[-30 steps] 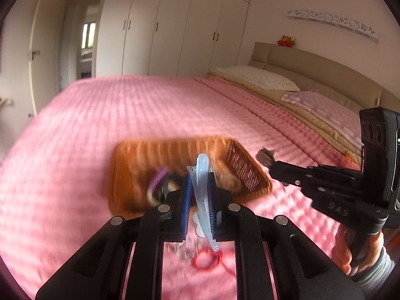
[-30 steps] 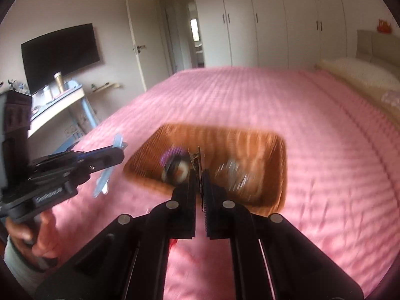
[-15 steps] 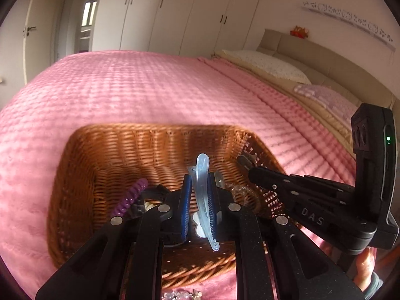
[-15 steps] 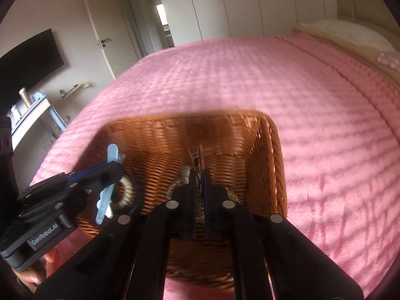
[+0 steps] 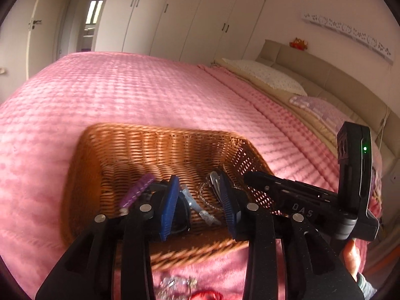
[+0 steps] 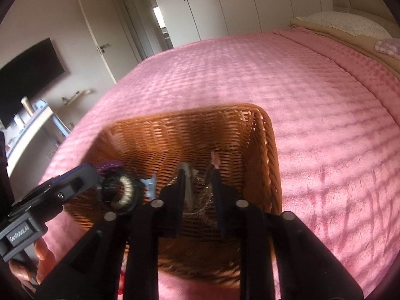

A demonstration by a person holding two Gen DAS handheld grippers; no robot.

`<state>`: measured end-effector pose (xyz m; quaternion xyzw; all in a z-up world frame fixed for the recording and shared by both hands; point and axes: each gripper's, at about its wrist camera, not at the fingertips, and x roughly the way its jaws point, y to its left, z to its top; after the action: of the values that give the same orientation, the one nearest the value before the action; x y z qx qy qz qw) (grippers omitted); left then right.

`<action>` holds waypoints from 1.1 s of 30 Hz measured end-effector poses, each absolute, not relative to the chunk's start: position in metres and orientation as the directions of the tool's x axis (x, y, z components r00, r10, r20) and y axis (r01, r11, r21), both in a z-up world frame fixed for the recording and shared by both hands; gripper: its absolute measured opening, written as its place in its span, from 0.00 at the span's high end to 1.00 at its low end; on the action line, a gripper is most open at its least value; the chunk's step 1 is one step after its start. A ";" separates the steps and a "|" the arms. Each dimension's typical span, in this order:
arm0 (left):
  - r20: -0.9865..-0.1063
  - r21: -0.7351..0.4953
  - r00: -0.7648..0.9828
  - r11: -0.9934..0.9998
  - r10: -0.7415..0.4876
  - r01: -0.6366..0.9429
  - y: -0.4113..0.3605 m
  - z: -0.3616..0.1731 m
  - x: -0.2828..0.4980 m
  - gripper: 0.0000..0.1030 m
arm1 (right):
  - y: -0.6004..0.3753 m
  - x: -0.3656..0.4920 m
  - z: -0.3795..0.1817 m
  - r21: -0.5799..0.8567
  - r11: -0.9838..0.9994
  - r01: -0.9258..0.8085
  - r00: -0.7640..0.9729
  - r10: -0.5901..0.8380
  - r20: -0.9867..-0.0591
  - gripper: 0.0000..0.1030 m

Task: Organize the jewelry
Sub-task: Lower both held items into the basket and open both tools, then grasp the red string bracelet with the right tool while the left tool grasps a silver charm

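A brown woven wicker basket (image 5: 160,140) on a pink bedspread holds a translucent pale-blue hair clip (image 5: 193,203), a purple coiled hair tie (image 5: 137,191) and a tangled silver chain (image 5: 208,200).

The wicker basket (image 5: 160,147) is open on top, its walls ringing both claws; pink bedspread (image 5: 140,92) beyond lies bare.

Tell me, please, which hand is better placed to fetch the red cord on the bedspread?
Left, probably: the red cord lies right beneath the left claw, whose jaws have just been opening, the blue clip loose between them.
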<state>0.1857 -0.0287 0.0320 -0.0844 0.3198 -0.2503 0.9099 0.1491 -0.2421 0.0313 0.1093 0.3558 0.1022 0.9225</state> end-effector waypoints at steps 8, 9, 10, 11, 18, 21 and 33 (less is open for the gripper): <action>-0.454 -0.351 0.757 0.875 -0.470 0.333 0.040 0.063 0.122 0.62 | -0.216 0.086 0.064 0.230 0.950 -0.209 0.770 0.305 -0.561 0.77; -0.448 -0.362 0.771 0.880 -0.453 0.306 0.054 0.060 0.110 0.62 | -0.213 0.079 0.066 0.231 0.948 -0.221 0.772 0.314 -0.553 0.77; -0.449 -0.365 0.778 0.885 -0.440 0.290 0.063 0.058 0.103 0.62 | -0.209 0.072 0.066 0.235 0.944 -0.231 0.771 0.326 -0.547 0.77; -0.452 -0.367 0.785 0.891 -0.423 0.269 0.071 0.055 0.096 0.62 | -0.205 0.065 0.066 0.245 0.939 -0.242 0.767 0.339 -0.544 0.77; -0.571 -0.337 0.731 0.918 -0.374 0.206 0.087 0.018 0.082 0.62 | -0.177 0.042 0.038 0.223 0.939 -0.260 0.737 0.342 -0.583 0.77; -0.618 -0.322 0.689 0.921 -0.379 0.219 0.082 -0.001 0.088 0.62 | -0.170 0.044 0.022 0.224 0.940 -0.257 0.713 0.341 -0.613 0.77; -0.696 -0.320 0.593 0.914 -0.405 0.250 0.077 -0.042 0.098 0.73 | -0.158 0.048 -0.015 0.204 0.943 -0.264 0.649 0.330 -0.685 0.77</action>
<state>0.0977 0.0774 -0.0424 -0.0947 0.4115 -0.1845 0.8875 0.0482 -0.1584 -0.0148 0.0429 0.3855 0.1639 0.9070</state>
